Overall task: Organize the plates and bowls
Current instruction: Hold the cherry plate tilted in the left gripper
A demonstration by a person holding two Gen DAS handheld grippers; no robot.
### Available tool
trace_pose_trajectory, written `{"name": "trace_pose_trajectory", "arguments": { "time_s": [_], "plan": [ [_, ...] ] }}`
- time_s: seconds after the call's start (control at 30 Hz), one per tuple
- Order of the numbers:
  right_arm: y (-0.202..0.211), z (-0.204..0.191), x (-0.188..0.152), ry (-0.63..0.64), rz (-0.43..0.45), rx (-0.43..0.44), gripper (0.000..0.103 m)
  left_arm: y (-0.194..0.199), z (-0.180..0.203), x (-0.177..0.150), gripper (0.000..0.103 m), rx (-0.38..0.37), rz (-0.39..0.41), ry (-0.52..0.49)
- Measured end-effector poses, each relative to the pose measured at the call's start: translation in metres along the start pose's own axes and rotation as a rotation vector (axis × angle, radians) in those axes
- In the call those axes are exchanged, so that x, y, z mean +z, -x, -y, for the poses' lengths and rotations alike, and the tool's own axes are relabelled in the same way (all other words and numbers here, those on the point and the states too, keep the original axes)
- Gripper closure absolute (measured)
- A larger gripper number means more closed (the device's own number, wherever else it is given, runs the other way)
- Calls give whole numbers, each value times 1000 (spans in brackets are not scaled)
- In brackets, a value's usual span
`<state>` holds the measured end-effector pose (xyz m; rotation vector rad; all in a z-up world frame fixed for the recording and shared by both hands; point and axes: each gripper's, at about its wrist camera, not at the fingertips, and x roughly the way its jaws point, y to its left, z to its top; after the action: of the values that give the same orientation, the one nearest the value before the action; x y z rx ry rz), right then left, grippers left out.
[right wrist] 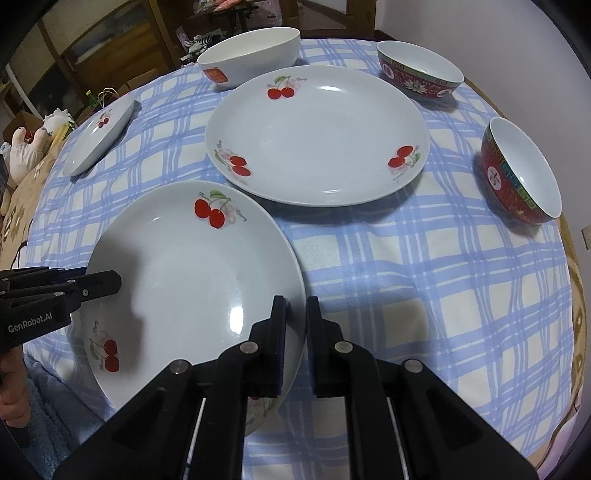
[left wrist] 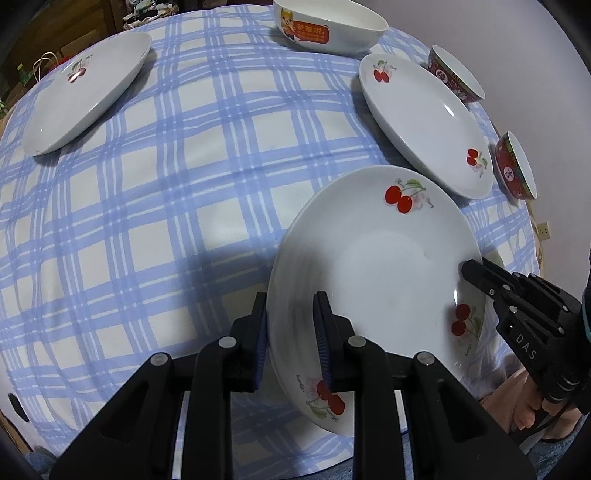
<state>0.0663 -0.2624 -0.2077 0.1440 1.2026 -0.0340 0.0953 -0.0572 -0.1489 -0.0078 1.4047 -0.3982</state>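
Observation:
A white cherry-print plate (left wrist: 373, 258) (right wrist: 184, 280) sits at the near edge of the table. My left gripper (left wrist: 291, 325) straddles its left rim, one finger inside and one outside, pinching it. My right gripper (right wrist: 295, 325) straddles its right rim the same way; it also shows in the left wrist view (left wrist: 476, 273). A second cherry plate (right wrist: 317, 136) (left wrist: 424, 122) lies just behind. A third cherry plate (left wrist: 88, 88) (right wrist: 99, 133) lies at the far left.
A white bowl with a red label (left wrist: 332, 26) (right wrist: 251, 55) stands at the back. Two red patterned bowls (right wrist: 421, 70) (right wrist: 521, 173) stand at the right. The blue checked tablecloth (left wrist: 184, 184) covers the round table. Wooden furniture stands beyond the far edge.

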Motion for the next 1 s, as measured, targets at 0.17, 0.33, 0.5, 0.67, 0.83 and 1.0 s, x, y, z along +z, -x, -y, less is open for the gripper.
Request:
{"name": "trace_pose_trajectory", "arguments": {
  "time_s": [0.17, 0.33, 0.5, 0.67, 0.83, 1.0],
  "plan": [
    [0, 0, 0, -1, 5, -4, 92, 0, 1, 0, 80, 14, 14, -20],
    [0, 1, 0, -3, 5, -3, 92, 0, 0, 0, 80, 14, 18, -23],
    [0, 0, 0, -3, 5, -3, 92, -1, 3, 0, 80, 21, 15, -33],
    [0, 1, 0, -5, 5, -3, 92, -2, 3, 1, 80, 19, 16, -34],
    [0, 0, 0, 7, 9, -13, 92, -2, 1, 0, 80, 21, 18, -38],
    [0, 0, 0, 4, 9, -11, 92, -3, 1, 0, 80, 21, 23, -40]
  ]
}}
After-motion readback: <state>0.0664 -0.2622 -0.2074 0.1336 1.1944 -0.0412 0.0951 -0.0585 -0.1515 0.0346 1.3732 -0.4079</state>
